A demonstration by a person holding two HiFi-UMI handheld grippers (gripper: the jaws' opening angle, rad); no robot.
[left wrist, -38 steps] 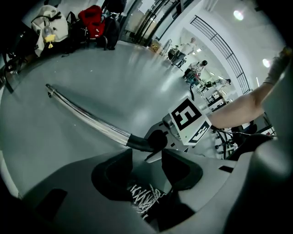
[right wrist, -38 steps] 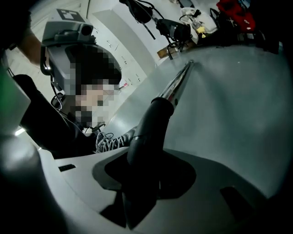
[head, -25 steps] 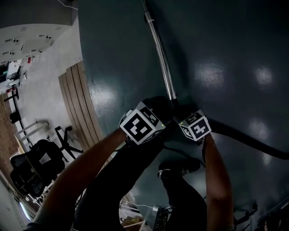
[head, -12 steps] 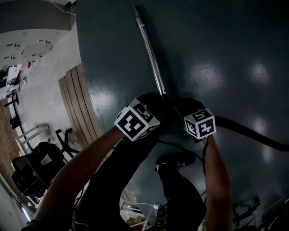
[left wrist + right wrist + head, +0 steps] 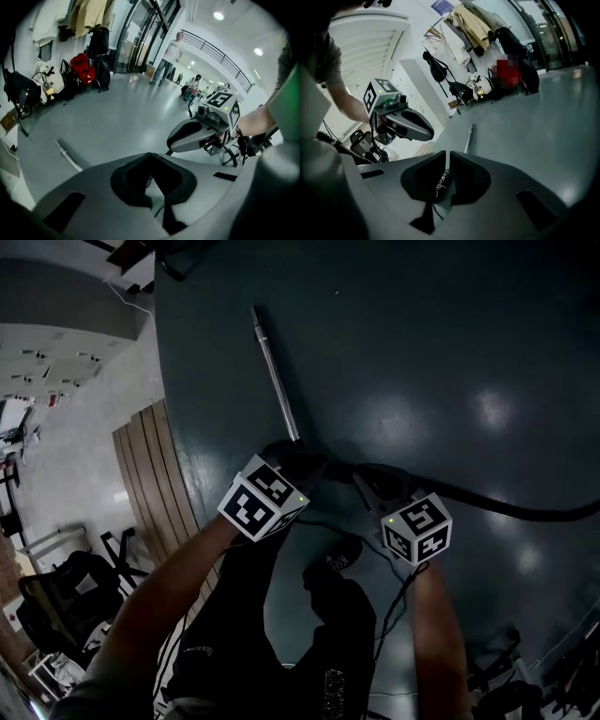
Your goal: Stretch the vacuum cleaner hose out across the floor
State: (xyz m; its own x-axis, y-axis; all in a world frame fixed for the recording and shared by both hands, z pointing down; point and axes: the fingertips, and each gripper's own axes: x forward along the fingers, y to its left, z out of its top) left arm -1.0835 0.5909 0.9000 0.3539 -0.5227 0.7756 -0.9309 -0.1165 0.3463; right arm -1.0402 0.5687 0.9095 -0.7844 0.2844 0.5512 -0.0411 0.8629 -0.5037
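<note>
**Hose is down, both tongs empty: watch feet, slack and a loose wand**

Left gripper (image 5: 151, 161): jaws have just been closing and are now fully together, nothing between them.
Right gripper (image 5: 447, 157): also just been closing, down to a thin slit. Only the shoe (image 5: 440, 182) below shows through it, so no grip.
Both are held up off the floor, side by side.

Risks:
- The shoe stands just beside the hose's near end. One step forward could land on it, kink it or drag it out of line.
- A thin cable (image 5: 401, 596) hangs from the right gripper toward the legs. If a foot catches it, the gripper gets yanked.
- Any re-grab needs the jaws opened first. Coming down closed just shoves the handle end sideways.

Hose (image 5: 506, 509) lies on the dark floor (image 5: 450, 352). It runs from by the grippers off the right edge with a shallow bend. The far end is out of frame, so I can't tell if it's fully out. This kind of hose likely springs back, so the bend may deepen.

Wand (image 5: 276, 371) lies straight, pointing away. Its join to the hose is hidden by the left gripper. It's a round tube on a glossy floor, so a nudge probably rolls it toward the wooden slats (image 5: 155, 474).

Far end of the hall: people (image 5: 171, 51) standing about. A dark hose on a dark floor is a trip hazard if anyone walks through.
</note>
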